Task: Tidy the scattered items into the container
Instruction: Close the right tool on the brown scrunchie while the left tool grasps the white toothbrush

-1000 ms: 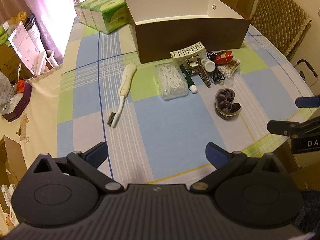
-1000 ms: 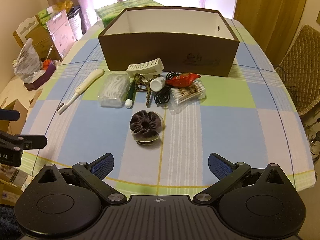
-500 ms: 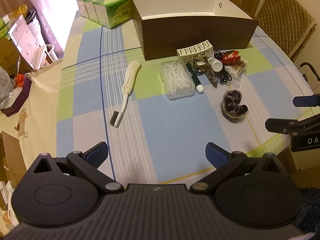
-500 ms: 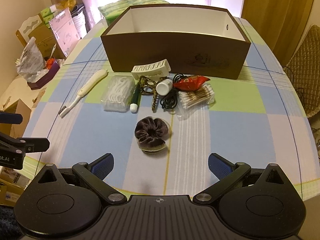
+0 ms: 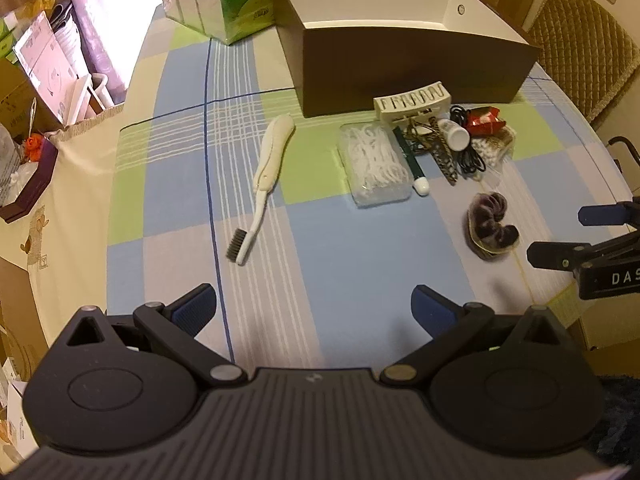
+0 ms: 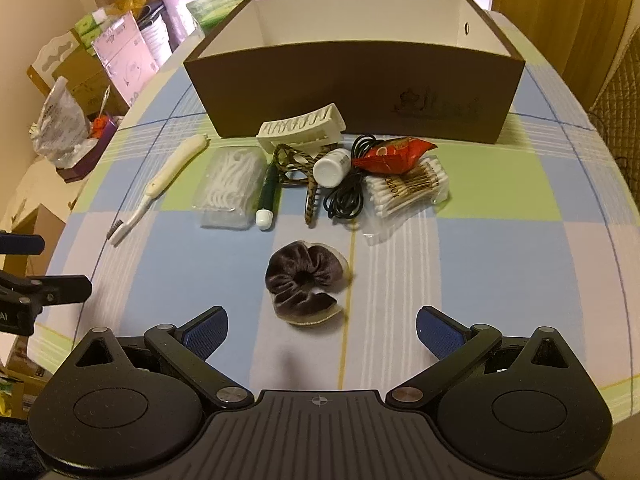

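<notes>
A: How do the tongs stand?

B: Both pairs are spread wide and hold nothing. The left tongs (image 5: 314,308) hover over bare checked tabletop (image 5: 360,248), touching nothing. The right tongs (image 6: 322,330) are released too, low over the cloth, with the scrunchie (image 6: 306,278) lying just ahead of them, about midway between the two blue pads and clear of both.

A: And the biggest thing ahead?

B: The brown box (image 6: 356,80), open-topped and white inside, standing far ahead of both tongs on the tabletop. Nothing shows inside it from these views. Behind it, ahead and left of the left tongs, sits a green tissue pack (image 5: 220,0).

A: Then the scattered things?

B: All still on the tabletop, bunched against the near wall of the box. Ahead and left of the right tongs lies a long white brush (image 6: 160,186), bristles toward the tongs. Right of it a clear case of floss picks (image 6: 230,188), then a green pen (image 6: 267,192) touching the case. A white rack (image 6: 302,130) leans at the box wall. Next come a patterned clip (image 6: 312,200), a white bottle (image 6: 332,166), a coiled black cable (image 6: 346,196), a red packet (image 6: 394,154) and a bag of cotton swabs (image 6: 408,192), overlapping one another.

A: Anything blocking the way?

B: The scrunchie lies between the right tongs and the pile.
</notes>
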The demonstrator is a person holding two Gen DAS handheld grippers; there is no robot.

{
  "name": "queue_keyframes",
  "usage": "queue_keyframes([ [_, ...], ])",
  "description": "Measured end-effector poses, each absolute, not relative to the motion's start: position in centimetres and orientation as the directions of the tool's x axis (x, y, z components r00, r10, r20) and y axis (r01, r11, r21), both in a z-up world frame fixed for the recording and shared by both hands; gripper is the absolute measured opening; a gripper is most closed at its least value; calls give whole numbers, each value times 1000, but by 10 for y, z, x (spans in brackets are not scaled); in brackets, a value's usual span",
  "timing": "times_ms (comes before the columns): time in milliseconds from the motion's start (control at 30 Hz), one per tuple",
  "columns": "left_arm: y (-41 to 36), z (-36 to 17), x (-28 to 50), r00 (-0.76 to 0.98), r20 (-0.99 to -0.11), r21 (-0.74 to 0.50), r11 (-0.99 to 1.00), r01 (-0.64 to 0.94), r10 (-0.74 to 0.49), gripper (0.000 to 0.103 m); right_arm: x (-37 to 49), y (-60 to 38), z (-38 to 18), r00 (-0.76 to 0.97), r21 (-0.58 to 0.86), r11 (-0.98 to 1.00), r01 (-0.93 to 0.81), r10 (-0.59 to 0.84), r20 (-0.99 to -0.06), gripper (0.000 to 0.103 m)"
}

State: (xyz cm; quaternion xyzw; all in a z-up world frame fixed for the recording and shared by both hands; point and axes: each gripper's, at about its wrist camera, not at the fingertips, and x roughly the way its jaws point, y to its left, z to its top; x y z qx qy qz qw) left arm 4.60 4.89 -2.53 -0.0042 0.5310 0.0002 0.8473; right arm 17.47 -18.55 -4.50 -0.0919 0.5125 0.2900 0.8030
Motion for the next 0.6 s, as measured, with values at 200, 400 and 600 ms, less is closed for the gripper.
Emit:
queue_keyframes([
  [200,62,-28,64,450,-893,-11,1000,11,-15,102,184,-181,-58,291,161,792,-589,395,-871,103],
  [400,67,-41,79,429,-903,2,1000,9,-2,102,194,-175,-71,265,179,753,-633,428,-864,83],
  [600,70,-53,82,415,-910,-13,1000,8,-15,102,202,-171,-84,221,209,746,-633,433,-874,70],
])
